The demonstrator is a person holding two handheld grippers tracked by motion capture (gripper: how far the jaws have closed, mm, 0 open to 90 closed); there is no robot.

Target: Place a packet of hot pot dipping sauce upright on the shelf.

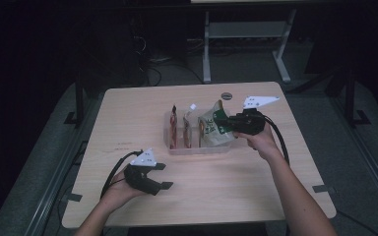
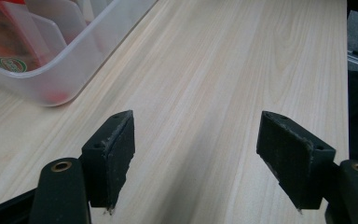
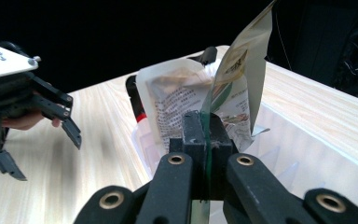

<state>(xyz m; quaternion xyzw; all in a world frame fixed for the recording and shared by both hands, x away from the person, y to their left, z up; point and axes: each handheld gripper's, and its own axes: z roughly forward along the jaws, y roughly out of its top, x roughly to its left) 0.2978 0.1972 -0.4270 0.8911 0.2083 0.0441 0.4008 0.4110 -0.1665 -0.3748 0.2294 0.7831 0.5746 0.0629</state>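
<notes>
The right tongs (image 3: 207, 140) are clamped on the edge of a green-and-white pouch (image 3: 242, 88), the thin foil pinched flat between the two black pads with no gap showing. In the high view these right tongs (image 1: 230, 123) reach in from the right side of the worktop (image 1: 128, 128), the person's right hand (image 1: 261, 140) wrapped around the body behind them and a cable trailing back along the forearm. The pouch (image 1: 211, 129) stands upright at the right end of a clear plastic bin (image 1: 197, 149), its lower part inside the bin wall and its top edge rising above it. Just behind it in the right gripper view stands a second, paler pouch (image 3: 172, 102) with printed text on its face. To the left in the bin, red packets (image 1: 174, 130) stand on edge in the divided slots. The left tongs (image 2: 196, 154) stand wide apart with nothing between them, the bare wood grain showing in the gap, and a rounded corner of the bin (image 2: 74, 60) lies ahead and to their left. In the high view the left tongs (image 1: 163, 176) sit near the front left of the worktop, well apart from the bin, held in the left hand (image 1: 120, 191) and pointing right.
</notes>
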